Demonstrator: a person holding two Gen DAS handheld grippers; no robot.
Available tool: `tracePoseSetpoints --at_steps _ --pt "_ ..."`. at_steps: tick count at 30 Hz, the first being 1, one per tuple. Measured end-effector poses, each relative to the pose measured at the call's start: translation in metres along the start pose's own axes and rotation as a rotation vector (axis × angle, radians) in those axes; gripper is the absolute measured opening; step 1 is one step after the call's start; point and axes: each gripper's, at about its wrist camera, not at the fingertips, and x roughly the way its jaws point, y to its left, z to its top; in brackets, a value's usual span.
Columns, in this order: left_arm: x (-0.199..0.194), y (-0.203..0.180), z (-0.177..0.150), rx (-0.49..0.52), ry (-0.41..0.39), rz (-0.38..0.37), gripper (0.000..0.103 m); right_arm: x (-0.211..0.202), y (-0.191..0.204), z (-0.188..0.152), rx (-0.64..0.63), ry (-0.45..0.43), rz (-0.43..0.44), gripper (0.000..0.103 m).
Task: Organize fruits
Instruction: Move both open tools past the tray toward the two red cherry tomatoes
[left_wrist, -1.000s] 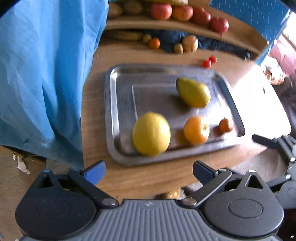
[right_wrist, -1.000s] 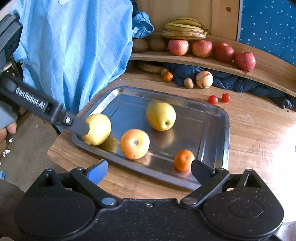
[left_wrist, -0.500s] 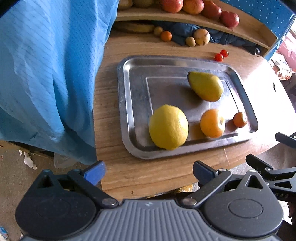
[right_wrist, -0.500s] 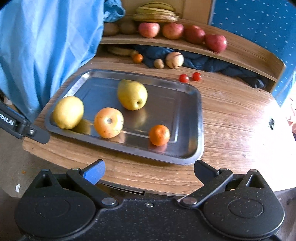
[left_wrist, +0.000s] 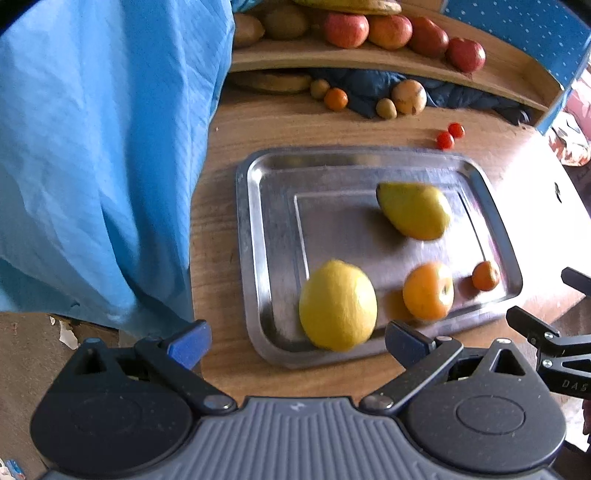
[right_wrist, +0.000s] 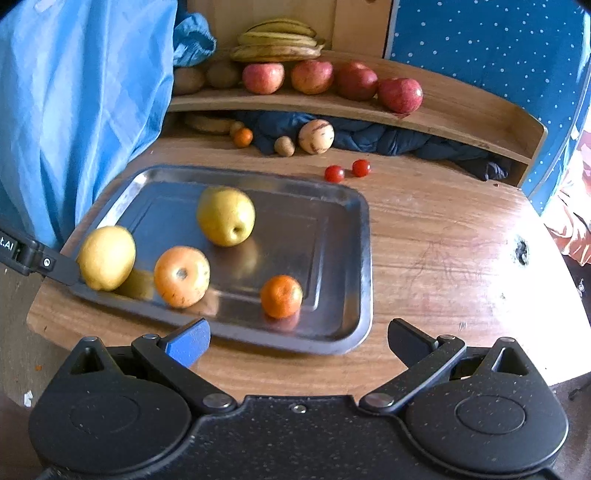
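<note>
Fruits on the metal tray (right_wrist: 343, 328) so far: a lemon (left_wrist: 338, 305) at the near-left corner, an orange-coloured apple-ish fruit (right_wrist: 181, 277), a yellow-green pear (right_wrist: 226, 216) mid-tray and a small tangerine (right_wrist: 281, 296). Both my grippers sit off the table's (right_wrist: 443, 251) front edge with nothing in them, left gripper (left_wrist: 297, 341) fingers spread wide, right gripper (right_wrist: 298, 338) the same. Looks to me like I'm between picks, with plenty of loose stuff left: two cherry tomatoes (right_wrist: 347, 170) just past the tray's far rim, another small tangerine (right_wrist: 243, 137), a kiwi (right_wrist: 284, 146) and a pale round melon-looking fruit (right_wrist: 316, 136) under the shelf (right_wrist: 443, 110), which carries the red apples (right_wrist: 332, 79) and bananas (right_wrist: 277, 42). Next move I'd guess is reaching the right one over the tray for the tomatoes, which are tiny, so fingers need to narrow and come down straight. Right half of the table is open wood, lots of room; left side is crowded by the blue cloth (left_wrist: 99, 166), and the shelf overhang limits height at the back.
</note>
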Motion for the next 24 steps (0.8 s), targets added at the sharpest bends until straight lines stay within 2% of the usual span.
tracePoseSetpoints --at_steps 15,24 --pt "0.022 -0.041 0.072 -0.043 -0.01 0.057 0.102 0.052 -0.053 0.051 0.007 -0.025 0.097 0.102" --pt "0.042 -0.068 0.115 -0.067 -0.013 0.061 0.102 0.077 -0.08 0.071 -0.003 -0.039 0.116 0.102"
